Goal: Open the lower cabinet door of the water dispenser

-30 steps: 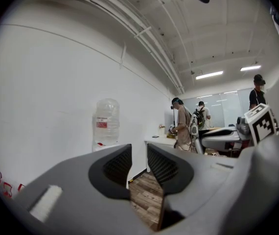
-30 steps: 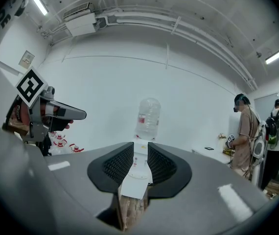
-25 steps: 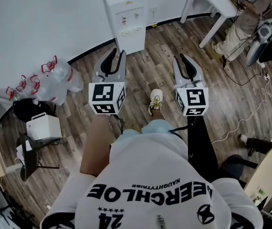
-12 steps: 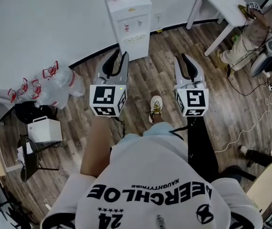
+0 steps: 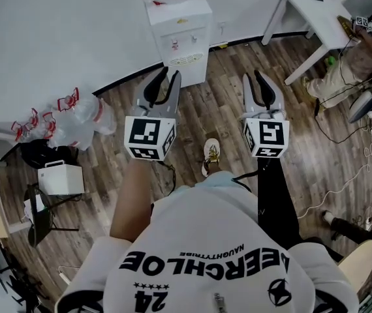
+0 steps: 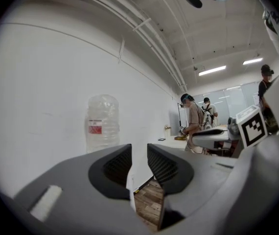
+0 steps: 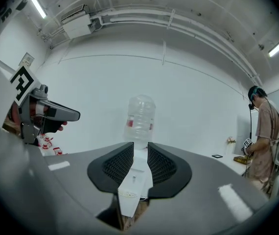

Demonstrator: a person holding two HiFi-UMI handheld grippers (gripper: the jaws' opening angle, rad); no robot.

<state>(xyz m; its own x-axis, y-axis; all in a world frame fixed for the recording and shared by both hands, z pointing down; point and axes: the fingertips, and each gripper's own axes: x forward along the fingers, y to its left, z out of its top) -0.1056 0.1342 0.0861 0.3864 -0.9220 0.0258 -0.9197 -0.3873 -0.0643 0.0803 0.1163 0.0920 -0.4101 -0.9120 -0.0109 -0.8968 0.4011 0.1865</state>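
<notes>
We hold the left claw (image 5: 168, 77) (image 6: 139, 153) and the right claw (image 5: 253, 78) (image 7: 140, 153) out in front of us, side by side and level. Each claw is spread a little, with a thin gap between its two sides. Nothing is in either gap, and neither claw touches anything.

The dispenser (image 5: 179, 28) (image 7: 134, 180) stands ahead of both claws, against the white wall, and well apart from them. It is a bit nearer the left claw. From the right claw we see it straight through the gap, with its bottle (image 7: 140, 116) (image 6: 102, 124) on top. From the left claw the bottle is ahead and to the left.

The lower door (image 5: 190, 72) is at the bottom of the dispenser, under the drip tray (image 5: 186, 60). It faces the claws. We see too little of it to tell more.

Left of the left claw, some empty jugs (image 5: 75, 113) sit on the wood floor (image 5: 218, 109). Right of the right claw there is a white table (image 5: 310, 5), and a person (image 5: 352, 64) is beside it.
</notes>
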